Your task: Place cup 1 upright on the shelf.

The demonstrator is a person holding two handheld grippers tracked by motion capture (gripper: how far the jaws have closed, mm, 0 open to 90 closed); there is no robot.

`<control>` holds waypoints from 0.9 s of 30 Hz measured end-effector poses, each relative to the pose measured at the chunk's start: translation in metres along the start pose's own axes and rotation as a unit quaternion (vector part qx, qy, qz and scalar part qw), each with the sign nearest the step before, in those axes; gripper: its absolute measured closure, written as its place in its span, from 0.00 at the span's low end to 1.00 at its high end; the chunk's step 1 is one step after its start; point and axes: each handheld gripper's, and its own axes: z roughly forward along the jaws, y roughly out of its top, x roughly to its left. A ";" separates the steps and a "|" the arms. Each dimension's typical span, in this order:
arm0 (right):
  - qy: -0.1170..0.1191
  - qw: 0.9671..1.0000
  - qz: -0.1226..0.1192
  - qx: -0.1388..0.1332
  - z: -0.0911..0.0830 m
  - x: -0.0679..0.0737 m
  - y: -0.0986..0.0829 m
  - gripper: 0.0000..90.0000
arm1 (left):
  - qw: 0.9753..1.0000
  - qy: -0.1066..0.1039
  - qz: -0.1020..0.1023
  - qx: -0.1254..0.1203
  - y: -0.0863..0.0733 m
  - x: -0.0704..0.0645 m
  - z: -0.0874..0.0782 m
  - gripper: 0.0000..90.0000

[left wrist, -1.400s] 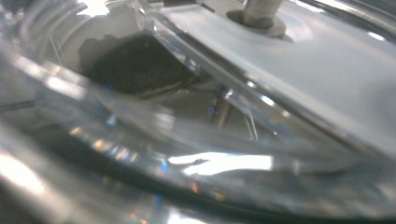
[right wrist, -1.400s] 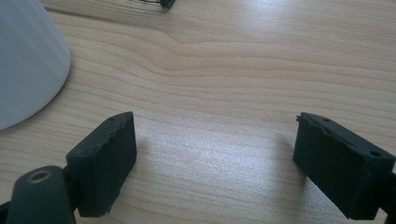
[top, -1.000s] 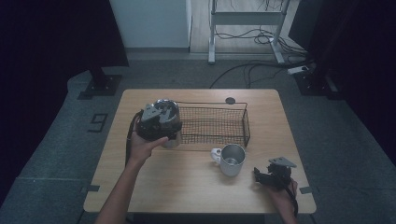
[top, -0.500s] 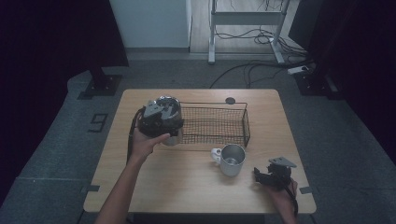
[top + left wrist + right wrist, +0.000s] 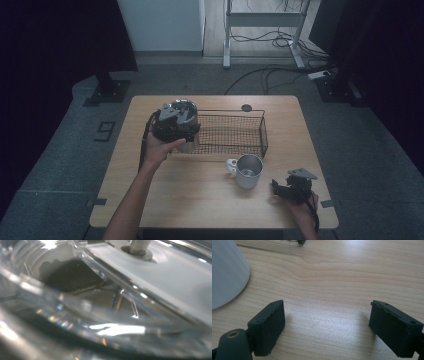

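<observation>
Wooden table (image 5: 200, 200) carries a black wire basket (image 5: 235, 132), and at the basket's left end the left gripper (image 5: 174, 119) is held up against a shiny metal vessel (image 5: 186, 111); whether its jaws are open or closed on that vessel cannot be told, since the left gripper view is pressed close to curved, reflective metal (image 5: 105, 302). Just in front of the basket stands a steel mug (image 5: 247, 170) with a white handle, upright on the tabletop. Near the table's right front corner the right gripper (image 5: 327, 330) rests low over bare wood with its jaws spread wide apart and nothing between them, the mug just beside it.
</observation>
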 end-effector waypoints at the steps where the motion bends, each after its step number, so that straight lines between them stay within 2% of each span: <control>1: 0.000 1.000 0.000 0.000 0.000 0.000 0.000 0.14 | 1.000 0.000 0.000 0.000 0.000 0.000 0.001 0.04; 11: 0.000 1.000 0.000 0.000 0.000 0.000 0.000 0.14 | 1.000 0.000 -0.007 -0.003 0.005 0.001 0.004 0.04; 27: 0.000 1.000 0.000 0.000 0.000 0.000 0.000 0.14 | 1.000 0.004 -0.012 0.009 0.010 0.010 0.021 0.04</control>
